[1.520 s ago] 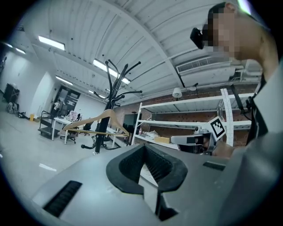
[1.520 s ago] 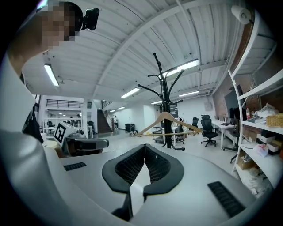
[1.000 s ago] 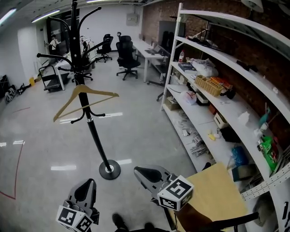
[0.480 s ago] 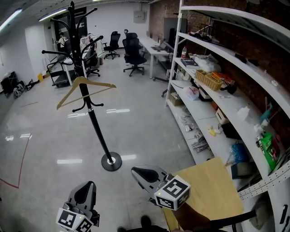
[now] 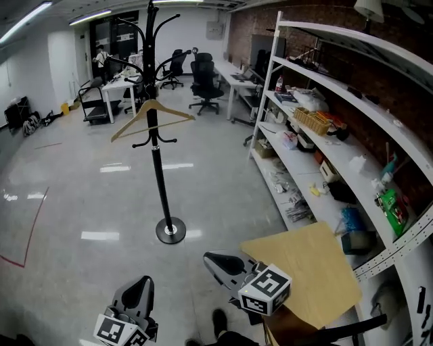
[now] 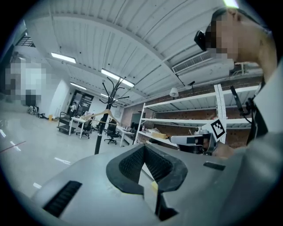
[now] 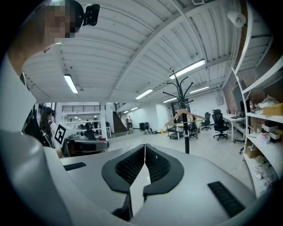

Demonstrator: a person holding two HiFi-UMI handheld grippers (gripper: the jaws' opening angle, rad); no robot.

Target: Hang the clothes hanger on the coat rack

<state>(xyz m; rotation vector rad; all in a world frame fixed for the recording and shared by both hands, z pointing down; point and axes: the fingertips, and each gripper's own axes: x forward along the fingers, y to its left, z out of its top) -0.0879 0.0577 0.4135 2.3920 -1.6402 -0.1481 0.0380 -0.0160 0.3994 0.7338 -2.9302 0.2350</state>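
Head view: a wooden hanger (image 5: 152, 112) hangs on a black rack (image 5: 160, 182) standing on the floor, well apart from the left gripper (image 5: 141, 282) and right gripper (image 5: 214, 259) at the bottom edge.

Left gripper view: jaws clenched together, holding nothing.

Right gripper view: jaws pressed together, empty; the hanger is on the rack beyond.

Bright, even; long white ceiling strip lamps (image 5: 90, 16) overhead, fwd of grey left gripper (image 5: 143, 284). Lamp glare on glossy grey floor (image 5: 100, 236) just fwd of it. Gripper views: heavy fisheye, dark vignette at edges.
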